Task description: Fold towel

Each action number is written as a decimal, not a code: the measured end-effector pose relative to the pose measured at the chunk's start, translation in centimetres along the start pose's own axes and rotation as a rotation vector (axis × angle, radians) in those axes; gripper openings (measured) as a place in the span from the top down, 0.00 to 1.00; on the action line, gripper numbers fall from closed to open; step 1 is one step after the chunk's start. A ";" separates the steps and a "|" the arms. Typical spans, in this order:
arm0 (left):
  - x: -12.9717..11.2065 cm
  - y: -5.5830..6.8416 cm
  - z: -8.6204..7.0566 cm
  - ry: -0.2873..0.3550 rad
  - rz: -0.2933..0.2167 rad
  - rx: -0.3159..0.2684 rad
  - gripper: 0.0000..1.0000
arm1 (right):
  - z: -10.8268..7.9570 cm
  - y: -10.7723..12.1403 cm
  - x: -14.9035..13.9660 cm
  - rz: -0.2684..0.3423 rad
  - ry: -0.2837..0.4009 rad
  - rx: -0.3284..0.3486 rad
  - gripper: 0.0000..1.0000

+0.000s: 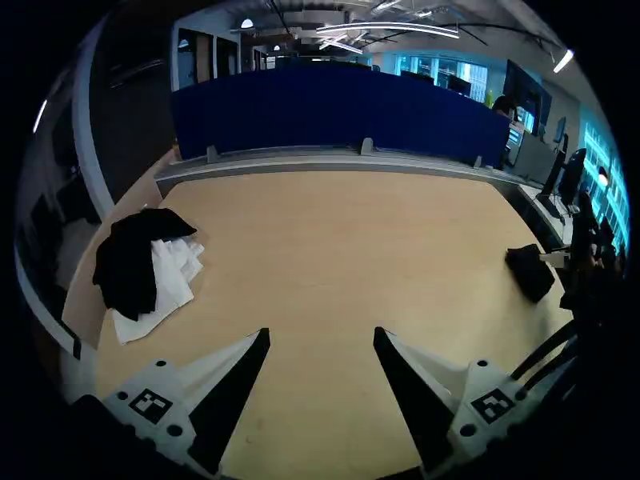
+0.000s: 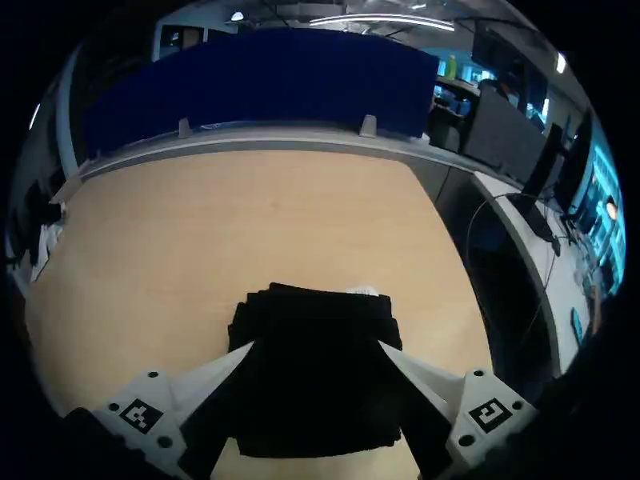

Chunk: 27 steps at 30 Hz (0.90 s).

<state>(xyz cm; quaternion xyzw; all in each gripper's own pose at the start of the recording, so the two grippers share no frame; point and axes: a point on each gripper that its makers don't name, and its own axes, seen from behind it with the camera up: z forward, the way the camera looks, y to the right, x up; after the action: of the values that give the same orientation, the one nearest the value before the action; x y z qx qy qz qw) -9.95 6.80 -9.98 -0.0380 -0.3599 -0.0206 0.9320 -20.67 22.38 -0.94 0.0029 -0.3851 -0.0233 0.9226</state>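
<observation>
At the table's (image 1: pixel 336 240) right edge, the folded black towel (image 2: pixel 312 316) is lying between the right gripper's (image 2: pixel 318 344) wide-spread fingers, apparently unclamped. The left gripper (image 1: pixel 320 330) is hovering wide, holding nothing. Recommendation: withdraw straight back, leaving the folded layers undisturbed.

Matt black cloth towel (image 2: pixel 316 360), smooth wooden table (image 2: pixel 240 232)

Light wood tabletop (image 1: pixel 344 240). A grey rail (image 1: pixel 320 160) runs along its far edge, and a dark blue partition (image 1: pixel 336 108) stands just behind the rail. Strip ceiling lights (image 1: pixel 384 28) overhead. Beyond the right edge is a white desk (image 2: pixel 552 264) with dark monitors (image 1: pixel 572 172). Office background is blurry.
</observation>
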 end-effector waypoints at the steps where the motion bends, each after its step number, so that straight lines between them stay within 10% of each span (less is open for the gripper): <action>1: 0.0 0.0 0.0 0.003 0.000 -0.002 0.03 | -0.3 -0.1 0.0 0.001 0.004 -0.003 0.00; 21: 2.0 -0.3 -0.9 0.092 0.006 -0.055 0.03 | -11.8 -3.5 7.1 0.055 0.498 -0.091 0.00; 27: 3.0 -0.2 -0.8 0.148 0.010 -0.064 0.04 | -13.4 -4.0 7.5 0.104 0.528 -0.101 0.00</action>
<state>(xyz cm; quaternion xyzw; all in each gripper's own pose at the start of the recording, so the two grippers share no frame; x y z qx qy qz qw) -7.18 6.50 -8.52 -0.0677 -0.2889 -0.0302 0.9545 -6.06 17.82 -5.16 -0.0569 -0.1292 0.0065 0.9900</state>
